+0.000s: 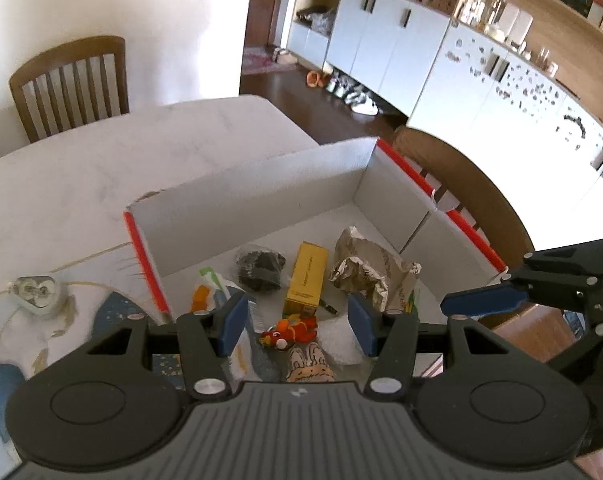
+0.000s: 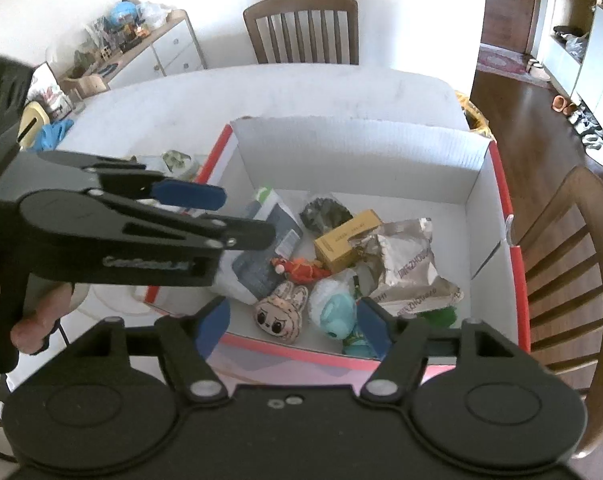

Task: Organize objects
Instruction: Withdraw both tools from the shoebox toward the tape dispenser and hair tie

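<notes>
A white cardboard box (image 1: 261, 184) with red edges stands open on the table. Inside lie a yellow carton (image 1: 306, 280), a crumpled foil bag (image 1: 365, 268), a dark packet (image 1: 261, 266), a red plush toy (image 1: 291, 330), a bunny-face doll (image 2: 279, 314), a teal plush (image 2: 337, 316) and a grey pouch (image 2: 261, 264). My left gripper (image 1: 297, 314) hovers over the box's near end, open, with nothing between its pads. Above the box's front edge my right gripper (image 2: 293, 314) is also open and empty. The left gripper (image 2: 237, 216) shows in the right wrist view too, with a hand on its handle.
A heart-shaped tin (image 1: 37, 294) sits on the patterned mat left of the box. Wooden chairs stand at the far side (image 2: 301, 28) and the right side (image 2: 561, 248) of the white table (image 1: 101, 168). White cupboards (image 1: 381, 48) line the room beyond.
</notes>
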A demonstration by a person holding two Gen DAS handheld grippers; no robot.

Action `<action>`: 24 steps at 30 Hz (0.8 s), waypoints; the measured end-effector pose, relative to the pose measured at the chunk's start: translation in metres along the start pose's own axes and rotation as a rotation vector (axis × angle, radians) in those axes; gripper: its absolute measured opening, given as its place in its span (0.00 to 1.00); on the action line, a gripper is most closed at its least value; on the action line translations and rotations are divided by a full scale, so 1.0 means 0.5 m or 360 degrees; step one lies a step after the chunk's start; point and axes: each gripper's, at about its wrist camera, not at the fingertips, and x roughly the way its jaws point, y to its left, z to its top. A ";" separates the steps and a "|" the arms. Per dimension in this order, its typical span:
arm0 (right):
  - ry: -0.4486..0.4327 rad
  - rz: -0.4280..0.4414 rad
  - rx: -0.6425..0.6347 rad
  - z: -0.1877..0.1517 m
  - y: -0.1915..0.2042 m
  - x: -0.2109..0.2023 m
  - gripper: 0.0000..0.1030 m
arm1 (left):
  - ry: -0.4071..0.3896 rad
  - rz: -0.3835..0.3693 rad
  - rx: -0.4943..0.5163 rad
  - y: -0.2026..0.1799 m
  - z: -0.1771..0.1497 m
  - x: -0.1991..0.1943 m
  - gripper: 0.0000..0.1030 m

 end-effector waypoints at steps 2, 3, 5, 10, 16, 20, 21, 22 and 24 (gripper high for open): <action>-0.0022 -0.0003 0.0004 0.003 0.009 -0.008 0.68 | -0.0040 0.0003 -0.0008 0.004 -0.005 -0.021 0.53; -0.0036 -0.0007 -0.0001 0.004 0.014 -0.015 0.69 | -0.0056 0.0010 -0.0011 0.007 -0.007 -0.031 0.53; -0.0064 -0.0012 -0.0015 0.006 0.027 -0.019 0.72 | -0.0092 0.0012 -0.0018 0.016 -0.013 -0.054 0.54; -0.0117 -0.0005 -0.0033 0.011 0.061 -0.036 0.79 | -0.0185 0.0047 -0.0033 0.043 -0.029 -0.112 0.60; -0.0203 -0.0040 -0.0057 0.025 0.109 -0.037 0.88 | -0.0253 0.0095 -0.0083 0.094 -0.052 -0.170 0.69; -0.0268 -0.0066 -0.0089 0.039 0.149 -0.039 0.95 | -0.0286 0.0167 -0.0106 0.133 -0.069 -0.206 0.76; -0.0281 -0.0065 -0.0094 0.043 0.157 -0.040 0.96 | -0.0292 0.0177 -0.0116 0.144 -0.075 -0.215 0.77; -0.0295 -0.0063 -0.0101 0.047 0.168 -0.040 0.98 | -0.0297 0.0192 -0.0129 0.157 -0.082 -0.224 0.79; -0.0323 -0.0067 -0.0116 0.053 0.187 -0.037 0.99 | -0.0305 0.0217 -0.0148 0.177 -0.091 -0.241 0.79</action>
